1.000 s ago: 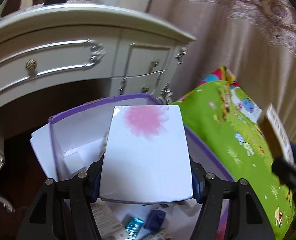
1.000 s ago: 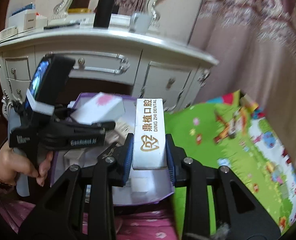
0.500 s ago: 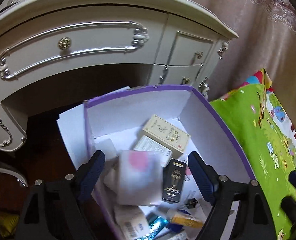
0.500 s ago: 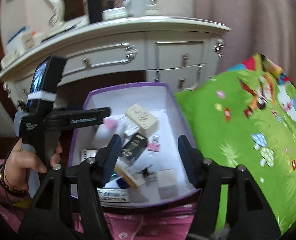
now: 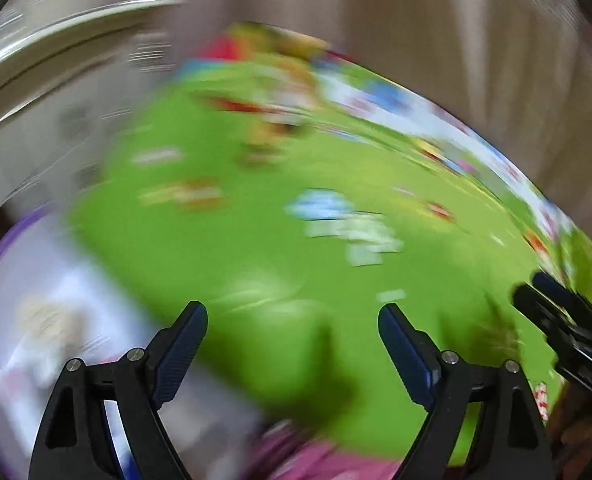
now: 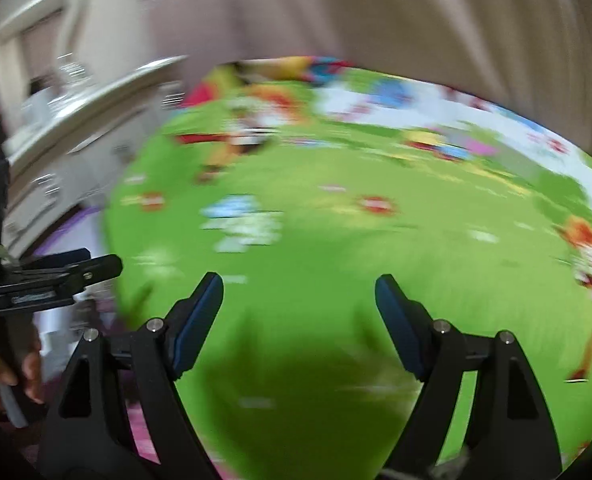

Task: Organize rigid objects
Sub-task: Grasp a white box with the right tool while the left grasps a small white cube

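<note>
Both grippers stand wide apart with nothing between their fingers, and both views are smeared by fast motion. A second ago each was clamped on a box above the purple-rimmed bin; half a second ago they had let go and the boxes lay inside it.

From the left wrist view, the left gripper point(image 5: 293, 328) is spread wide over the green play mat point(image 5: 296, 220). The purple-rimmed bin point(image 5: 28, 280), which filled the middle of this view half a second ago, has slid to the lower left edge. Its contents are a pale blur (a tan shape may be one of the boxes, but I cannot tell which). The white dresser point(image 5: 56, 60) has shifted to the upper left corner. At the far right edge the black tip of the other gripper pokes in.

From the right wrist view, the left gripper point(image 6: 76, 270) shows at the far left, held in the person's hand point(image 6: 0, 364). Just beside it a sliver of the bin point(image 6: 76, 220) remains, where before the bin lay straight ahead. The right gripper point(image 6: 299, 300) is open wide and empty, now facing the mat point(image 6: 336, 240), with the curtain point(image 6: 376, 12) behind it.
</note>
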`<state>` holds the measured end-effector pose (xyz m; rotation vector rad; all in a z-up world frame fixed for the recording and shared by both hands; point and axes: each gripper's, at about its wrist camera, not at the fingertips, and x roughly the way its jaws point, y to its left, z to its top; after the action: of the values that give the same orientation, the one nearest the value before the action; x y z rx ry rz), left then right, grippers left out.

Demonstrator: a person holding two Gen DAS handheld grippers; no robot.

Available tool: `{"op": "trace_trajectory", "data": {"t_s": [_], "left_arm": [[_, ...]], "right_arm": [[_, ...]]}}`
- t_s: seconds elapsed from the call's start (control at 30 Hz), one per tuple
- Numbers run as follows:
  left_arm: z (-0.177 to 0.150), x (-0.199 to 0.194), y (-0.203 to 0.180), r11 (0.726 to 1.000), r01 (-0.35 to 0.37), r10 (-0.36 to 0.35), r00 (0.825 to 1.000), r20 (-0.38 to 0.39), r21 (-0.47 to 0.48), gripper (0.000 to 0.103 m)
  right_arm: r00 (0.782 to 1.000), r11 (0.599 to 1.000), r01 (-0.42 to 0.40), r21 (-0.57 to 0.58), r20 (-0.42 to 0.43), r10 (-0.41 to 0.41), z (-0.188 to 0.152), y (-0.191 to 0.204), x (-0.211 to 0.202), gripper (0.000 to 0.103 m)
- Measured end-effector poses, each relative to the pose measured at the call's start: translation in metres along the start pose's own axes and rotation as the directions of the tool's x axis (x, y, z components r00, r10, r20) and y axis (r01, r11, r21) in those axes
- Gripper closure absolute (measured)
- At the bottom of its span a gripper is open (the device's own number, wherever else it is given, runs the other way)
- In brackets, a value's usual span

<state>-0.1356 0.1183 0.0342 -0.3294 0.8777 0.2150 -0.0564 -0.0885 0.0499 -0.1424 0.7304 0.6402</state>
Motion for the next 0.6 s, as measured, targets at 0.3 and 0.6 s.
{"op": "trace_trajectory", "data": {"t_s": [0.3,0.6], "left_arm": [[0.086,0.128,-0.124,0.974,0.013,-0.011,1.0,-0.012,0.228,0.015],[0.108,0.167,-0.132,0.962,-0.024,0.035,0.999,-0.036,0.272,0.0]], "right_arm": [[0.957,0.955,0.273,0.114,-0.137,-0.258,0.012,-0.182,0.046,0.018],[0.96,0.976,0.217,0.018,-0.184,-0.21,0.068,-0.27,0.119,0.012]]}}
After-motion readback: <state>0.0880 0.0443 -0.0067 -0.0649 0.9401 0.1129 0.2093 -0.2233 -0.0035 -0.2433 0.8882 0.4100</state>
